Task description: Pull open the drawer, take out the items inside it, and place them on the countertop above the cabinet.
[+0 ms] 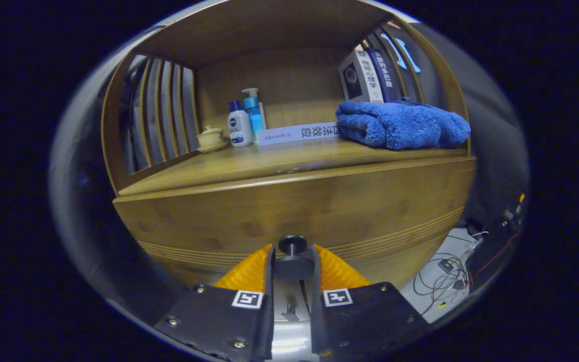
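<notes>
The wooden drawer front [294, 211] spans the view just beyond my fingers, with grooved lines along its lower part. Its dark round knob [293, 265] sits between my two fingers, and both fingers [268, 264] press against its sides. My gripper [293, 266] is shut on this knob. Directly above the drawer front lies the wooden countertop [249, 168]. The inside of the drawer is hidden, and I cannot tell whether it is pulled out at all.
On the countertop a folded blue towel [402, 124] lies at the right, with upright books [370, 75] behind it. A flat white book [299, 133], two pump bottles [244, 123] and a lidded teacup [210, 138] stand at the back left. Cables [445, 281] lie on the floor, lower right.
</notes>
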